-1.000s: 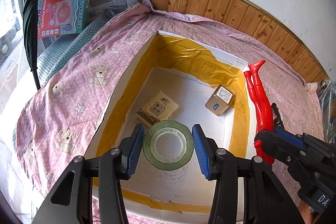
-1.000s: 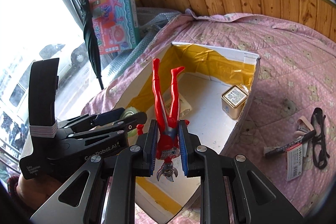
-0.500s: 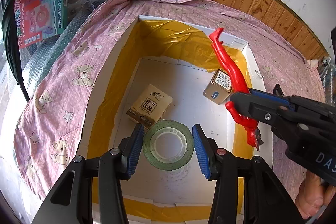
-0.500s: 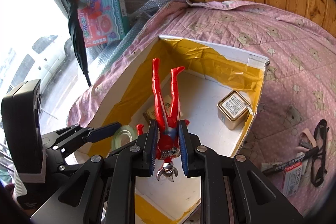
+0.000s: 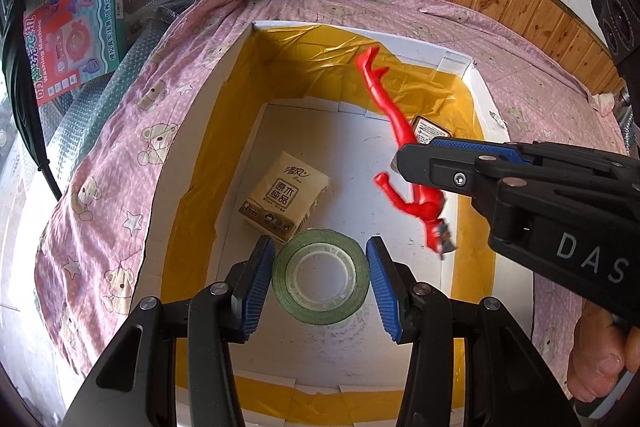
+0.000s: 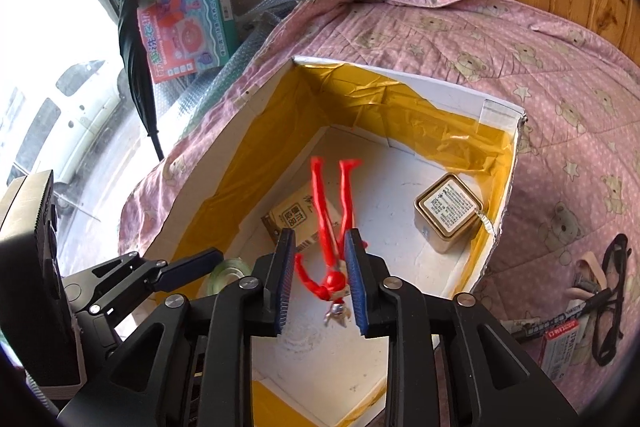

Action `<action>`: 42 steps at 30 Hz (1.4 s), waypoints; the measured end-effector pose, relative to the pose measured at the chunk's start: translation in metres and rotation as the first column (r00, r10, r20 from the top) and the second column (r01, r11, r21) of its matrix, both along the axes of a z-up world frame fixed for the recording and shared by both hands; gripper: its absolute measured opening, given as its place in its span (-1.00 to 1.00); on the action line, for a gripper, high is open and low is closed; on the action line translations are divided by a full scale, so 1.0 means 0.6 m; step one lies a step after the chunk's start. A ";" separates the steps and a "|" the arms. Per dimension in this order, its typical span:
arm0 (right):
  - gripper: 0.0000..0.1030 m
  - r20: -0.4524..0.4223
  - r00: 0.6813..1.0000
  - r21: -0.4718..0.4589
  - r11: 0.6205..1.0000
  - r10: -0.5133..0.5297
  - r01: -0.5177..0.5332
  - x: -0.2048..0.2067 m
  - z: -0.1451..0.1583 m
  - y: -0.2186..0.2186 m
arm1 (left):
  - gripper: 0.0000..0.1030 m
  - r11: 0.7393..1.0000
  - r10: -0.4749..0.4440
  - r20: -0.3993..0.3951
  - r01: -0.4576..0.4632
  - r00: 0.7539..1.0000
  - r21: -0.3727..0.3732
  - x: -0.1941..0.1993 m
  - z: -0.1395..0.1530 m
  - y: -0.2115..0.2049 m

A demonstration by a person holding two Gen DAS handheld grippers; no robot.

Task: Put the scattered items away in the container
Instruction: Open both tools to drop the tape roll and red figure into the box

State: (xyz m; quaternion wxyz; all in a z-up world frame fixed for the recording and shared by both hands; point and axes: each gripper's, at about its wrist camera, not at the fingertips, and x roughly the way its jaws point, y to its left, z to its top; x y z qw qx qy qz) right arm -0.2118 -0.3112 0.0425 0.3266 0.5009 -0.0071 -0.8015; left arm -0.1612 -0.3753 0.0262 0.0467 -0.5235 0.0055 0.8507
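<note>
A white cardboard box (image 5: 200, 147) (image 6: 404, 79) lined with yellow tape lies open on the pink quilt. On its floor are a tissue pack (image 5: 286, 201) (image 6: 294, 217) and a gold tin (image 5: 430, 131) (image 6: 448, 217). My left gripper (image 5: 320, 245) (image 6: 192, 263) is shut on a green tape roll (image 5: 320, 283) (image 6: 228, 273), low over the box's near end. My right gripper (image 6: 320, 239) (image 5: 416, 159) hangs over the box with its jaws parted. The red toy figure (image 6: 332, 211) (image 5: 400, 135) is head-down and blurred between the pads, loose from them.
On the quilt to the right of the box lie black glasses (image 6: 608, 291), a marker pen (image 6: 560, 319) and a small printed pack (image 6: 560, 343). A toy carton (image 5: 76, 3) (image 6: 184, 7) leans at the back left over bubble wrap. A wood-panelled wall bounds the far side.
The right gripper has swung in over the box and opened; the red figure has slipped out of its grip and is dropping. The left gripper still holds the tape roll, a little further over the box.
</note>
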 end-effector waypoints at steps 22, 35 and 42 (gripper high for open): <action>-0.38 -0.003 1.000 -0.147 0.989 -0.028 0.028 0.107 0.034 0.054 | 0.05 0.997 0.061 -0.016 -0.060 0.998 0.048 0.077 0.036 -0.016; -0.37 0.005 0.998 -0.204 0.977 -0.056 0.055 0.203 0.036 0.116 | 0.05 0.993 0.068 -0.039 -0.064 0.997 0.096 0.156 0.061 -0.001; -0.37 0.005 0.996 -0.243 0.966 -0.094 0.093 0.248 0.040 0.173 | 0.05 0.993 0.036 -0.042 -0.031 0.998 0.115 0.194 0.068 0.037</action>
